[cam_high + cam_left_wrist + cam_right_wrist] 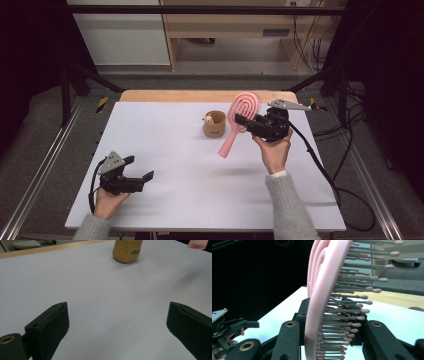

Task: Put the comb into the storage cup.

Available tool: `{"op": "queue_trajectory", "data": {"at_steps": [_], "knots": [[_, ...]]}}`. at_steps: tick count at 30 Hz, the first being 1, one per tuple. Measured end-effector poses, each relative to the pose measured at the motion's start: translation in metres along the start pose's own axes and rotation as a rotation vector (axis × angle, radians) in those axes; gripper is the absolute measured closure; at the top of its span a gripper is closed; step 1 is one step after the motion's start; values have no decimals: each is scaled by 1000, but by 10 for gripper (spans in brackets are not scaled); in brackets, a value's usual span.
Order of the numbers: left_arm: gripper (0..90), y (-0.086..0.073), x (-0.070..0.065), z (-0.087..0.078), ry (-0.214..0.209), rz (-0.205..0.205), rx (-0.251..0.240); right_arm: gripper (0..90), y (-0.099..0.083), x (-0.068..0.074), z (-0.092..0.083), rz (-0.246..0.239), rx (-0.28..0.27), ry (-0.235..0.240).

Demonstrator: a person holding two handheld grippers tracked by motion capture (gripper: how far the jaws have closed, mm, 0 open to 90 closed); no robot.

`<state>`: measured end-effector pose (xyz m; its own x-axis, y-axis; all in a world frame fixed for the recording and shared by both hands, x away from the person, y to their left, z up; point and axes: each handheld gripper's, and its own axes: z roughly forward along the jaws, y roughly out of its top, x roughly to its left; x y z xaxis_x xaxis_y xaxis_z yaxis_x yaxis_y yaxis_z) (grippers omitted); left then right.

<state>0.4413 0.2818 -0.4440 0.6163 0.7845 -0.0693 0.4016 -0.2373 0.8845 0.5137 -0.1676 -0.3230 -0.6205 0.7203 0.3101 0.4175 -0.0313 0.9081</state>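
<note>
Now | right gripper (240, 121) clamped on pink hairbrush (241, 114), held in the air at 3 o'clock of brown cup (214, 124) | left gripper (141, 169) open, empty — at 7 o'clock | tip handle down, lower slowly — likely into the cup

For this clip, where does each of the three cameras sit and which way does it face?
High view: above the near table edge, looking forward and down; both forearms, left gripper, right gripper clamping the pink hairbrush.
Left gripper view: rides the left gripper, facing across the white table between open jaws.
Right gripper view: looks along jaws shut on the brush.
Shared: the brown cup shows in the high and left gripper views.
</note>
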Motion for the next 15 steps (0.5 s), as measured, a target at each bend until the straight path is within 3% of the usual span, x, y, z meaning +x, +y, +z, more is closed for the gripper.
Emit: {"op": "queue_trajectory", "data": {"at_steps": [15], "knots": [[44, -2, 1, 1, 3, 0, 11, 630, 13, -6, 13, -8, -6, -52]]}}
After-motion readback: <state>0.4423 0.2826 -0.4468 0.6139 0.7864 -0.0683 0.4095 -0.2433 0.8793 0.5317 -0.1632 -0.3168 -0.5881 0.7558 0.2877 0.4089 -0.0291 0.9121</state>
